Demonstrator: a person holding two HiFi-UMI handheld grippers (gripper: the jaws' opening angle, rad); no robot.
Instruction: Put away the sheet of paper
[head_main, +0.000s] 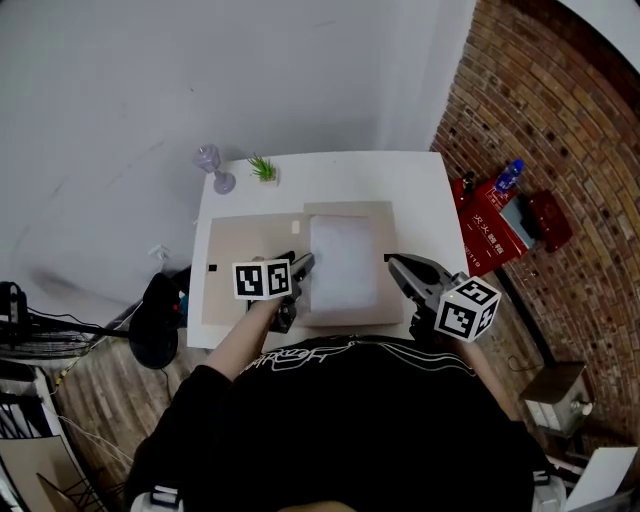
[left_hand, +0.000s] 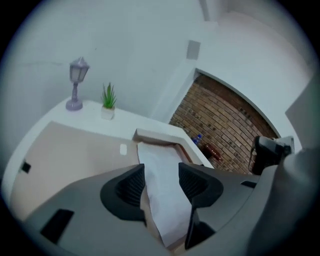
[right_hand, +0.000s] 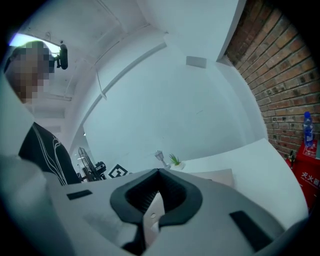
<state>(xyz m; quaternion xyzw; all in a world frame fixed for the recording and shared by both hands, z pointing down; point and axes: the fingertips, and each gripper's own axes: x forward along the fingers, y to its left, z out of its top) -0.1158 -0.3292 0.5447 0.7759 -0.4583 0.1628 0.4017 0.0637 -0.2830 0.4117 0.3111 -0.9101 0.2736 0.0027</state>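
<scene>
The sheet of paper (head_main: 343, 262) lies flat on an open brown folder (head_main: 240, 285) on the surface (head_main: 420, 190). The left gripper (left_hand: 161, 181) is open and straddles the sheet's near edge, apparently positioned to pinch it. The right gripper (right_hand: 159, 175) is closed on nothing discernible and held clear.

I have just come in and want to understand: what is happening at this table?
A person is at a white table with a gripper in each hand. A white sheet of paper lies on a brown board and is not yet put away. The left gripper is at the sheet's left edge, jaws apart, and the sheet shows in the gap between them. The right gripper is near the board's right edge, jaws together. I cannot tell if it holds anything.
</scene>
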